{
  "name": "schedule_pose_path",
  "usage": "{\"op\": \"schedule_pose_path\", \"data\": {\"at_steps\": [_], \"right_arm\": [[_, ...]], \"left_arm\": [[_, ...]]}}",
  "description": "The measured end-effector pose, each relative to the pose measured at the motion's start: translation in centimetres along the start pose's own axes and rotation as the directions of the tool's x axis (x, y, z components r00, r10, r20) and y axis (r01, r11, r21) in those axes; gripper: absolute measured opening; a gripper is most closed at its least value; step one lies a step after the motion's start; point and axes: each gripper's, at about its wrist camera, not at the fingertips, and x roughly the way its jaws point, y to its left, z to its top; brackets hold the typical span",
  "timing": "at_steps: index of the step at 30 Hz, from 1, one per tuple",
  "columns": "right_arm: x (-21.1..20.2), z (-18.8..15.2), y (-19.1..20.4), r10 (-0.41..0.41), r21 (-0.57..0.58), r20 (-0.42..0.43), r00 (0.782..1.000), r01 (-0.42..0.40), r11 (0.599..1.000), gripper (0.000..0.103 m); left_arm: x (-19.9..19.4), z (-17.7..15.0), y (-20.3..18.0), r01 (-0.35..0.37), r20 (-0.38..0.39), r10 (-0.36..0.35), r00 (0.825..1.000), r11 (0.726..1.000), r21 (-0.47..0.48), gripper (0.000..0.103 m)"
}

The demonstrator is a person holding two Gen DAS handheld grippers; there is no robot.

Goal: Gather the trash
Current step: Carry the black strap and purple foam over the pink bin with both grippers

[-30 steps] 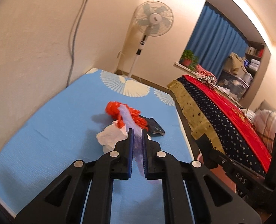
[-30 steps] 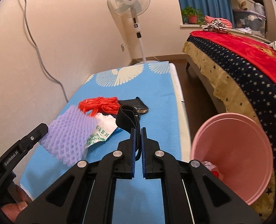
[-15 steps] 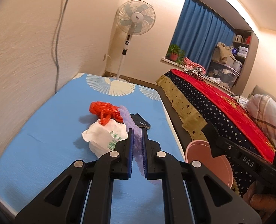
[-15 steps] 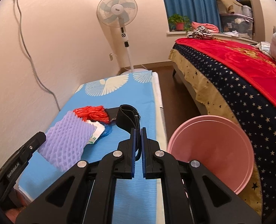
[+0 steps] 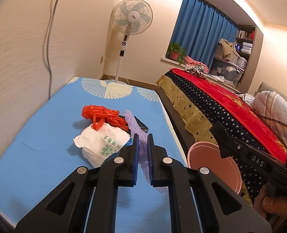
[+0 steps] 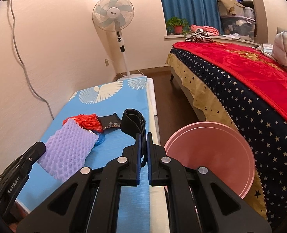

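Observation:
My left gripper (image 5: 142, 136) is shut on a purple foam net sleeve (image 5: 142, 149), seen flat in the right wrist view (image 6: 67, 151), held above the blue mat (image 5: 46, 136). My right gripper (image 6: 143, 136) is shut on a black band (image 6: 132, 122) and holds it above the mat's right edge. A pink bin (image 6: 209, 155) stands on the floor just right of the mat; it also shows in the left wrist view (image 5: 213, 165). On the mat lie a red plastic bag (image 5: 102, 115), a white printed bag (image 5: 102, 143) and a dark wrapper (image 6: 109, 121).
A bed with a red and starred cover (image 6: 240, 73) runs along the right. A standing fan (image 6: 114, 31) stands at the far end of the mat. A wall with a grey cable (image 6: 26, 73) borders the mat on the left.
Both grippers have risen and drawn back with their loads. The right gripper has moved right, so the pink bin sits closer to it and more central.

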Motion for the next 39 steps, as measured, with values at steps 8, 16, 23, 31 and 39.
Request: {"op": "schedule_pose_path", "data": {"at_steps": [8,16,23,31,39], "right_arm": [[-0.1,0.1,-0.7,-0.032,0.004,0.009,0.999,0.032,0.999,0.006],[0.1,0.4,-1.9,-0.07,0.006,0.017,0.997,0.07,0.998,0.006],[0.1,0.7,-3.5,-0.113,0.022,0.022,0.993,0.113,0.993,0.006],[0.0,0.7,-5.1,-0.155,0.037,0.024,0.988,0.154,0.987,0.006],[-0.2,0.7,-6.3,-0.184,0.053,0.026,0.983,0.183,0.982,0.006]], "left_arm": [[0.5,-0.2,-1.2,0.018,-0.001,-0.018,1.0,0.999,0.031,0.008],[1.3,-0.4,-2.2,0.037,-0.011,-0.037,0.999,0.999,0.039,0.008],[2.1,-0.6,-3.4,0.057,-0.021,-0.056,0.998,0.997,0.054,0.008],[2.9,-0.9,-4.8,0.082,-0.03,-0.08,0.996,0.994,0.07,0.008],[3.5,-1.2,-6.3,0.105,-0.038,-0.101,0.994,0.99,0.092,0.008]]}}
